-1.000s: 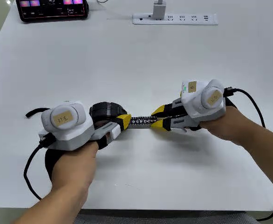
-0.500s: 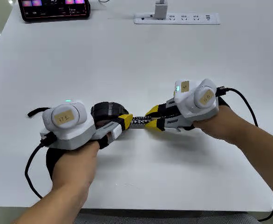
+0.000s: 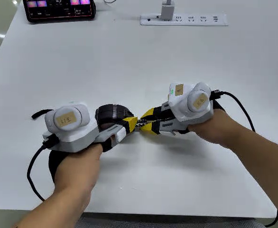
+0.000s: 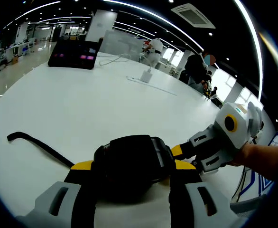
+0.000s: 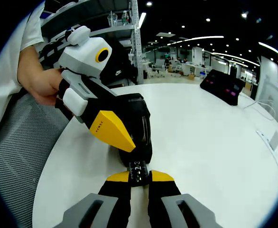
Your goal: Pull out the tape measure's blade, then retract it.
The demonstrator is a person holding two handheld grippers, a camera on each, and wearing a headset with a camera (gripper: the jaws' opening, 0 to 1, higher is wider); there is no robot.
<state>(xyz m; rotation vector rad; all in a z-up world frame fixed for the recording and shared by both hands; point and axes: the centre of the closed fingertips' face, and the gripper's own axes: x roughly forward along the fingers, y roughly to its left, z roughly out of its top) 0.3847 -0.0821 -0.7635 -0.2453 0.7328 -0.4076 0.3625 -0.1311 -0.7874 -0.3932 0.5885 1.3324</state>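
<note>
Your left gripper [image 4: 133,167] is clamped on the black tape measure [image 3: 111,114]. In the left gripper view its 2 yellow-tipped jaws press the round case from either side. The case sits on the white table [image 3: 129,61], near the front edge and slightly left of centre in the head view. Your left hand [image 3: 75,166] holds that gripper low, close to the tabletop.

Your right gripper [image 5: 139,177] is pinched shut on the blade [image 5: 139,167]. In the right gripper view the 2 yellow tips close on the black strip with white numerals, just ahead of the case mouth. Only a short stub of blade shows between the case and those jaws. In the head view the 2 grippers point at each other, tips nearly meeting. Your right hand [image 3: 215,127] comes in from the right.

A black strap [image 4: 34,141] trails from the case across the table, on the side away from the right gripper. It lies flat and slack.

At the far edge of the table lies a white power strip [image 3: 196,19] with 1 white plug in it. A dark device with a lit pink screen [image 3: 58,8] sits at the far left corner. A black cable [image 3: 238,107] runs from the back of the right gripper along your forearm.
</note>
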